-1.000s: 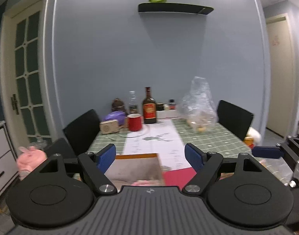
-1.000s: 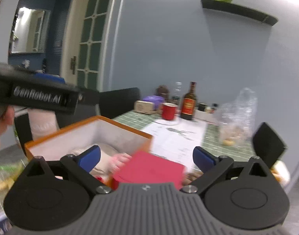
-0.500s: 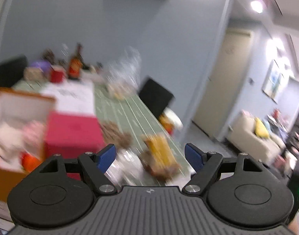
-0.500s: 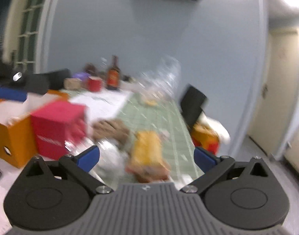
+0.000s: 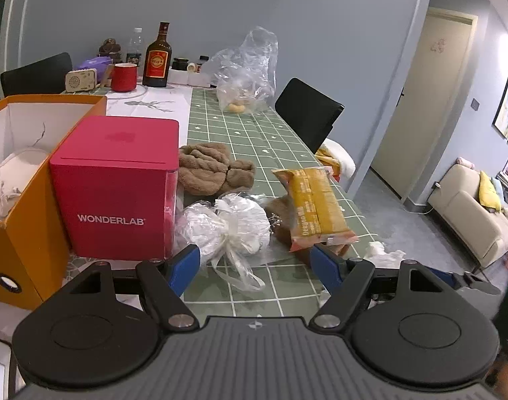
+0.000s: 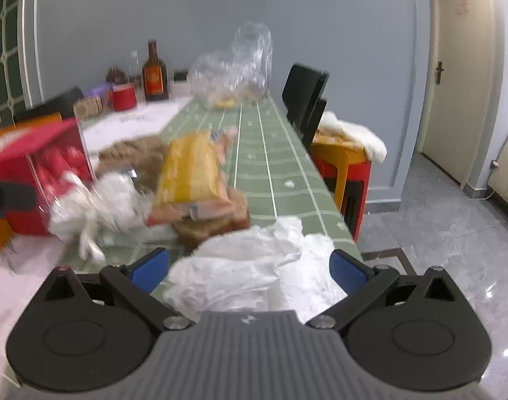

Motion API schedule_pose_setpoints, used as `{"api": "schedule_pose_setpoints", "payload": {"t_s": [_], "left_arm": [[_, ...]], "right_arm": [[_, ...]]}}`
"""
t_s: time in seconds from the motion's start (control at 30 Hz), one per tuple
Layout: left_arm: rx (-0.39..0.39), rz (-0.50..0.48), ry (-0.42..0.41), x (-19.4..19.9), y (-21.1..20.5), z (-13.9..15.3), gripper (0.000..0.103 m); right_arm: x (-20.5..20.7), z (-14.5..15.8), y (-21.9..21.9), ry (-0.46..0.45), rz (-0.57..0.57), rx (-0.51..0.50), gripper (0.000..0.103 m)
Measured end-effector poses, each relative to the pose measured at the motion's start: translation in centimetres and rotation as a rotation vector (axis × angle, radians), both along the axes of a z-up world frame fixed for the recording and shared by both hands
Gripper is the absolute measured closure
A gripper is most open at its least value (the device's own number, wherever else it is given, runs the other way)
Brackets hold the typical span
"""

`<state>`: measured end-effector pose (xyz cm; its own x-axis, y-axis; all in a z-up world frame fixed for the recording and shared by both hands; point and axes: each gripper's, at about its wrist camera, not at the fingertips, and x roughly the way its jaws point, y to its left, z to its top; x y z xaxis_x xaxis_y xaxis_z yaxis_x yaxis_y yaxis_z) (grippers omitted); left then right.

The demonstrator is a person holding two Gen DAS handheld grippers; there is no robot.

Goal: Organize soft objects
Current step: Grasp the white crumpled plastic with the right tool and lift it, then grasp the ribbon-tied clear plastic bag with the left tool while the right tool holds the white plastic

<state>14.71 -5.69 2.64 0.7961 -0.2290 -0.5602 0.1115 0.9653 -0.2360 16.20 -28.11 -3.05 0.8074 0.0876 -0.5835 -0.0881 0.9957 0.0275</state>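
My left gripper [image 5: 255, 265] is open over the green checked table [image 5: 254, 133], just short of a white soft item in clear wrap [image 5: 230, 226]. A brown plush towel [image 5: 214, 168] lies behind it, and a yellow snack packet [image 5: 312, 206] rests on another brown item. An orange box [image 5: 17, 206] at the left holds pale soft things. My right gripper [image 6: 249, 271] is open with crumpled white tissue [image 6: 254, 266] lying between its fingers, at the table's near right corner. The wrapped item [image 6: 94, 206] and the packet [image 6: 190, 170] show blurred in the right wrist view.
A red WONDERLAB box [image 5: 120, 186] stands beside the orange box. At the far end are a bottle [image 5: 157, 60], a red mug [image 5: 123, 77] and a clear plastic bag [image 5: 245, 70]. A black chair [image 5: 307, 113] and an orange stool [image 6: 345, 166] stand on the right.
Both grippers have swung right, from facing the orange box to facing the soft items and tissue at the table's near right. Both stayed open.
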Motion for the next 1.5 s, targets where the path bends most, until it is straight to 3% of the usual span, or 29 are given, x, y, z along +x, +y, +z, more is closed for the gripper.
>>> {"api": "schedule_pose_setpoints", "payload": {"t_s": [0.13, 0.27, 0.33, 0.4, 0.47, 0.5, 0.63, 0.77, 1.03, 1.2, 1.27, 1.4, 1.5], "left_arm": [[0.076, -0.013, -0.041, 0.5, -0.9, -0.6, 0.014], [0.121, -0.019, -0.070, 0.7, -1.0, -1.2, 0.014], [0.129, 0.007, -0.112, 0.4, -0.8, -1.5, 0.014], [0.155, 0.048, -0.159, 0.1, -0.6, -1.9, 0.014], [0.166, 0.059, -0.146, 0.1, -0.4, -2.1, 0.014], [0.157, 0.052, -0.125, 0.3, -0.1, -2.2, 0.014], [0.096, 0.029, -0.074, 0.6, 0.7, -2.4, 0.014], [0.088, 0.038, -0.056, 0.7, 1.0, -2.7, 0.014], [0.124, 0.013, -0.034, 0.7, 0.3, -3.3, 0.014], [0.256, 0.012, -0.097, 0.1, -1.3, -3.5, 0.014], [0.277, 0.019, -0.107, 0.1, -1.6, -3.5, 0.014], [0.309, 0.030, -0.102, 0.3, -2.0, -3.8, 0.014], [0.344, 0.037, -0.110, 0.4, -2.3, -4.0, 0.014]], "right_arm": [[1.9, -1.8, -0.4, 0.060, -0.026, 0.021, 0.003], [2.3, -2.8, -0.2, 0.059, -0.036, 0.032, 0.004], [2.2, -2.9, 0.1, 0.044, -0.039, 0.010, 0.017], [1.8, -2.6, 0.2, 0.022, -0.051, -0.016, 0.053], [1.5, -2.3, -0.1, 0.020, -0.068, -0.013, 0.073], [1.5, -2.2, -0.2, 0.024, -0.064, -0.018, 0.078], [1.2, -2.1, -0.8, 0.023, -0.052, 0.001, 0.082], [-0.3, -1.3, -1.3, -0.011, -0.028, 0.053, 0.083], [-5.3, 0.7, -2.7, -0.083, 0.049, 0.305, 0.083], [-6.3, -0.6, -0.3, -0.092, 0.035, 0.246, 0.083], [-5.6, -1.4, 0.0, -0.066, 0.016, 0.253, 0.083], [-4.5, -1.9, 1.0, -0.055, -0.043, 0.171, 0.083], [-3.8, -2.3, 0.8, -0.026, -0.032, 0.211, 0.083]]}}
